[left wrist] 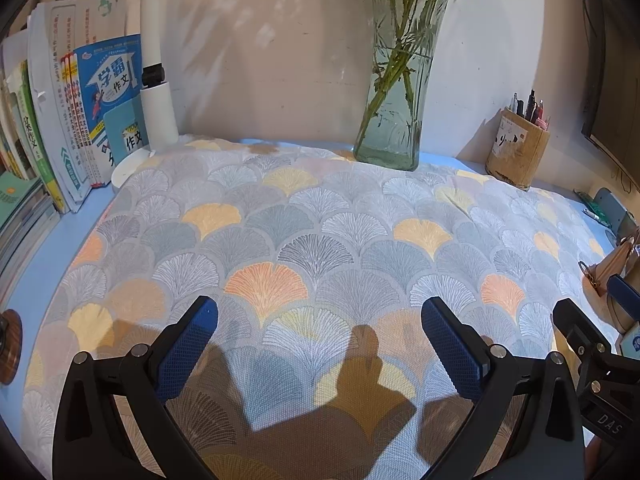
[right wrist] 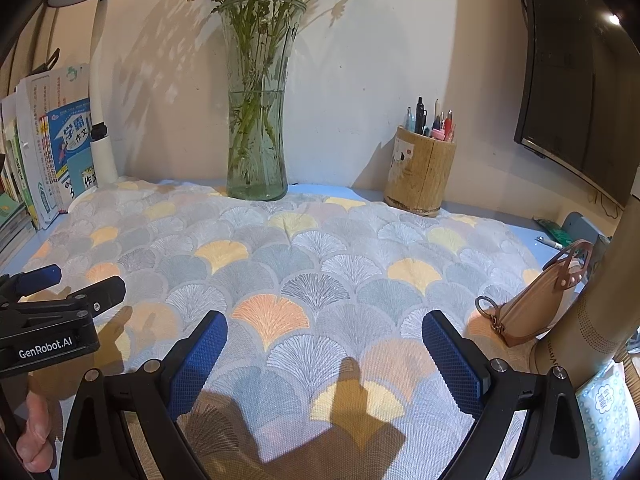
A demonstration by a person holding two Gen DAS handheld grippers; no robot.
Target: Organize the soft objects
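The cloth [left wrist: 320, 240], a padded sheet printed with grey, white, yellow and orange fans, covers nearly the whole blue counter [left wrist: 36, 280]. It lies spread and mostly flat, with only low ripples along its far edge. No fold shows in it, so the organizing seems barely begun: the cloth looks still to be gathered or folded, and nothing soft appears put away yet.

At the back, a glass vase [right wrist: 258, 120] of green stems stands on or right at the far edge of the cloth; I cannot tell which. A wooden pen pot [right wrist: 420, 172] stands to its right, touching the cloth's far edge, and books [left wrist: 60, 120] and a white lamp [left wrist: 158, 108] close off the far left corner. A tan bag [right wrist: 532, 304] with a brown strap and a ring sits on the cloth's right side, near the right tool's outer finger. It may also count among the soft things to sort.

The left tool [left wrist: 320, 344] is spread wide and grips nothing; the cloth lies directly under and ahead of it. The right tool [right wrist: 324, 360] is likewise wide apart and empty, over the near middle of the cloth. The two tools hang side by side, close together, each above the cloth rather than touching it, as far as the views show.

The near edge of the cloth is hidden below both tools.
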